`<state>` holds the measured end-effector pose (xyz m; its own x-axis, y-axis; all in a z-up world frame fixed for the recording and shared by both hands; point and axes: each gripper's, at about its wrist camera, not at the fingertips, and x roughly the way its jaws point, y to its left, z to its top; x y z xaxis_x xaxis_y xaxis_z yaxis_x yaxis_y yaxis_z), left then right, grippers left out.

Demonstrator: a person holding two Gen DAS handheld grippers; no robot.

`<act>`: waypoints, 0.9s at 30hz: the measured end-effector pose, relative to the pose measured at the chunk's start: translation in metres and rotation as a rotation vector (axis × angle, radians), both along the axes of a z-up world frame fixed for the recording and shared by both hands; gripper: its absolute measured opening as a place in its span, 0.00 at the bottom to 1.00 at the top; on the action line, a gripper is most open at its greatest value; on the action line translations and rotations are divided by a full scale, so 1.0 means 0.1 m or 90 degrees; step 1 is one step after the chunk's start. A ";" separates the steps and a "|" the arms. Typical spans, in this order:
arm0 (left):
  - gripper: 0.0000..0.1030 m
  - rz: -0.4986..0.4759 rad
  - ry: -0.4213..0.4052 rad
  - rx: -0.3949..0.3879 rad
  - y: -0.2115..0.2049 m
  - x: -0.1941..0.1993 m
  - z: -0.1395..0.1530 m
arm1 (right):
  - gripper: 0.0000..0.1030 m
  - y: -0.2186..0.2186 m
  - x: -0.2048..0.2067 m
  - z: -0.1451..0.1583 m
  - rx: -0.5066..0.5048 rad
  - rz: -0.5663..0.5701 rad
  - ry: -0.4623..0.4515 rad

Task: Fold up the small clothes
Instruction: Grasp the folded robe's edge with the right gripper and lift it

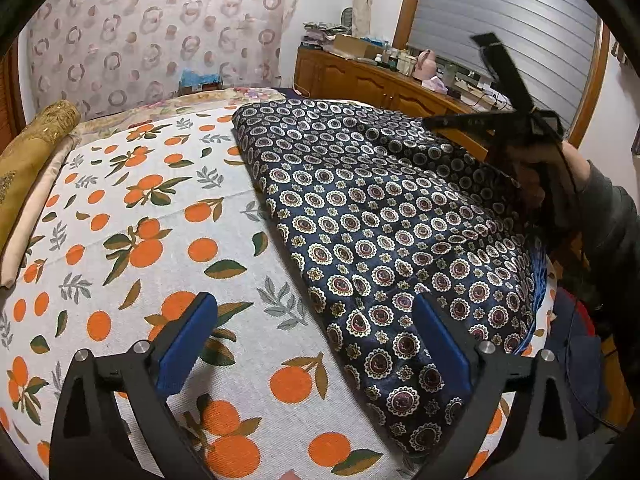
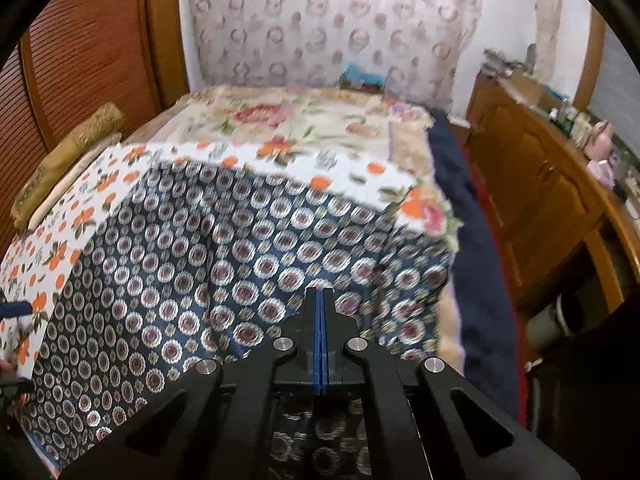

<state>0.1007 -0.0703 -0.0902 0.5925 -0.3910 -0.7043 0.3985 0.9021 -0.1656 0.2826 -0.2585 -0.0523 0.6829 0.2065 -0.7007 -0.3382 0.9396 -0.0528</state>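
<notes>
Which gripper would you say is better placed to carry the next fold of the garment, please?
Probably the right. The right gripper is shut, apparently on the garment edge, raised off the bed. The left gripper is open above the garment's near edge, gripping nothing.

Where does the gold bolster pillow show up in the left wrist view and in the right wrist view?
Left wrist: gold bolster pillow at the far left edge, beside the orange-print sheet.
Right wrist: gold bolster pillow at left, below the wooden louvred door.
Shared landmark: circle-patterned curtain.
</notes>
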 end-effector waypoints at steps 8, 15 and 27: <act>0.95 0.002 0.004 0.006 -0.01 0.00 -0.04 | 0.06 -0.13 0.04 0.02 0.026 -0.029 0.014; 0.95 -0.001 0.010 0.013 -0.03 0.00 -0.07 | 0.35 -0.08 0.33 -0.12 0.042 -0.054 0.074; 0.95 -0.001 0.012 0.009 -0.02 0.00 -0.08 | 0.02 -0.30 0.10 0.38 0.047 -0.089 -0.052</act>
<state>0.1007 -0.0726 -0.0978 0.5783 -0.3820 -0.7209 0.3969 0.9037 -0.1605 0.2925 -0.2884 -0.0140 0.7630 0.1542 -0.6278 -0.2015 0.9795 -0.0043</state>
